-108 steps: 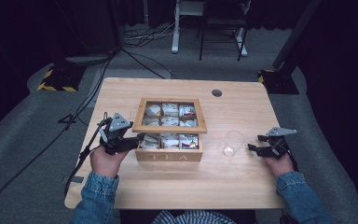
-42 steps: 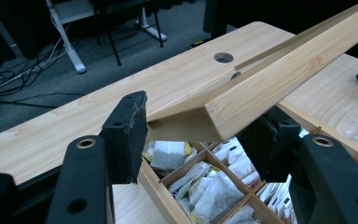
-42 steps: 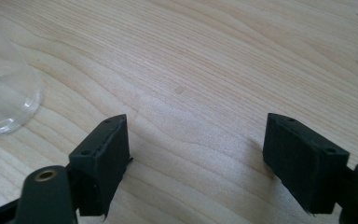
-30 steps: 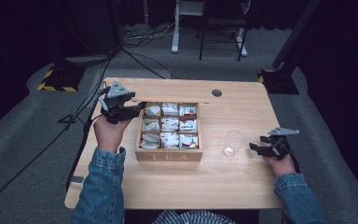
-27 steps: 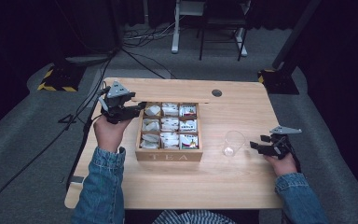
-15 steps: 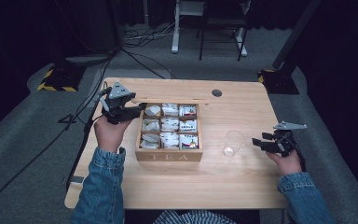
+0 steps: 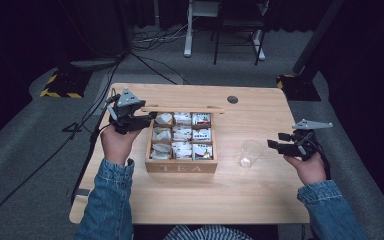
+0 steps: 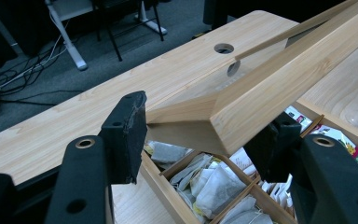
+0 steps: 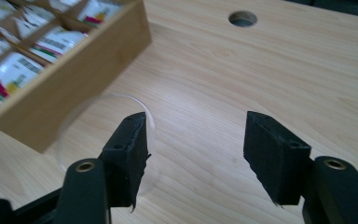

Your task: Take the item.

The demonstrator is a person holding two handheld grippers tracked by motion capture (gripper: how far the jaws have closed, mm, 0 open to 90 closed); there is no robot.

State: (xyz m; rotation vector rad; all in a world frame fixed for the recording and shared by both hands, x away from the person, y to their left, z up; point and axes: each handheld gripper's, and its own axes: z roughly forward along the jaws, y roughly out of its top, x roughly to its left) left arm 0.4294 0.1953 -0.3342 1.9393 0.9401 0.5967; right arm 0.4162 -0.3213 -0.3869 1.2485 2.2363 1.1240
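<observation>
The left gripper [image 7: 142, 119] has risen to the far left corner of the pale wooden tea box [image 7: 181, 167], its jaws spread around the raised lid's [image 8: 279, 79] corner. Paper tea bags [image 7: 182, 134] fill the square compartments. Right of the box stands a clear glass [image 7: 250, 153]; the right gripper [image 7: 275, 145], drawn back slightly, hovers beside it, jaws apart.

A light wooden rectangular table [image 7: 260, 195] with a round cable hole [image 7: 232, 99] near its far edge is being used as the support. A light wooden compartmented tea box [image 7: 182, 166] is being carried at its middle, a clear drinking glass [image 7: 249, 153] just beside it, apart.
</observation>
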